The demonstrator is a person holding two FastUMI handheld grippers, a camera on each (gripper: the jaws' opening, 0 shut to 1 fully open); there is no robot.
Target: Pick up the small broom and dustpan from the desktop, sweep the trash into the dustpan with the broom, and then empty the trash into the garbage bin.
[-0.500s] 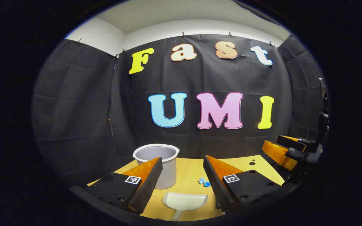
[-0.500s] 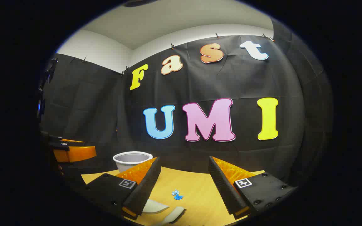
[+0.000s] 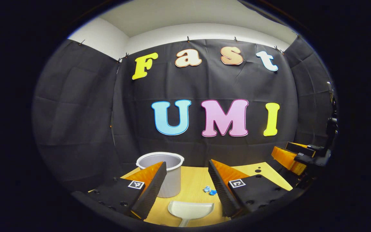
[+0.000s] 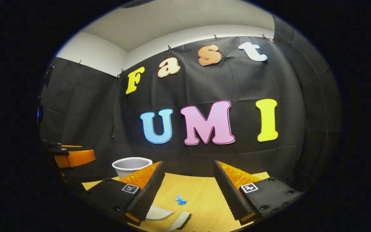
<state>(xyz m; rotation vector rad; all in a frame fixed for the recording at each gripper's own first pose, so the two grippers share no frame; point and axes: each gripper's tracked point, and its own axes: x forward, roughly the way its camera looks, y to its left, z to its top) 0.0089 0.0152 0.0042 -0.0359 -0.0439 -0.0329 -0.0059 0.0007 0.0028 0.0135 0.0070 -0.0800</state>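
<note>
Both grippers gaping, empty: left gripper (image 3: 185, 185) above dustpan (image 3: 190, 209); right gripper (image 4: 188, 190) near broom (image 4: 180, 221), trash (image 4: 180, 200).

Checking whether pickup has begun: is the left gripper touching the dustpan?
Apart. In the left gripper view the left gripper stands open, above the dustpan, bare desktop between its fingers.

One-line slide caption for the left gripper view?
Open left hand-held gripper above the dustpan, bin and trash ahead.

On the desktop (image 3: 192, 183), the dustpan (image 3: 190, 209) lies nearest, the trash (image 3: 210, 190) behind it, the garbage bin (image 3: 163, 170) apparently farther back left
</note>
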